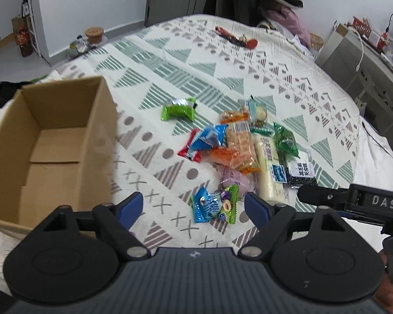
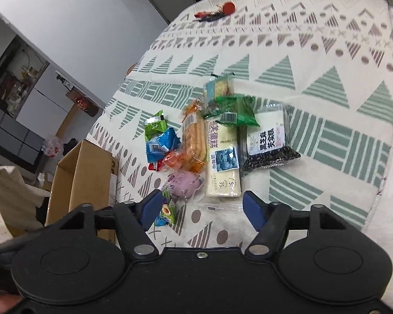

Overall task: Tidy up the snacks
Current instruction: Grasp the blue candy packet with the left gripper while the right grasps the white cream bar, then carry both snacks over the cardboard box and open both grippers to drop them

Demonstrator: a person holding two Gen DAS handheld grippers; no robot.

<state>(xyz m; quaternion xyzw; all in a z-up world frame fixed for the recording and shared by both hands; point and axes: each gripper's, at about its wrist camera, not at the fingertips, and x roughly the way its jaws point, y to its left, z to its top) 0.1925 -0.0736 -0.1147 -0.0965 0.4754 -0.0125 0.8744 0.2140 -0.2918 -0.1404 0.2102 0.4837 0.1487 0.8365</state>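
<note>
I see both my left claw and right claw spread apart above snack packets beside the empty cardboard box.

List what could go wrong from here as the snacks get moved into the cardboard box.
1. The snacks lie in an overlapping heap: the orange packet rests against the biscuit pack, so a grab may drag neighbours along.
2. The bedspread is soft cloth; the open left tool might pinch fabric under the small blue packet.
3. The right tool, also open, sits close beside the left one, so they may collide.
4. The box stands at the bed's edge and could be nudged off.
</note>
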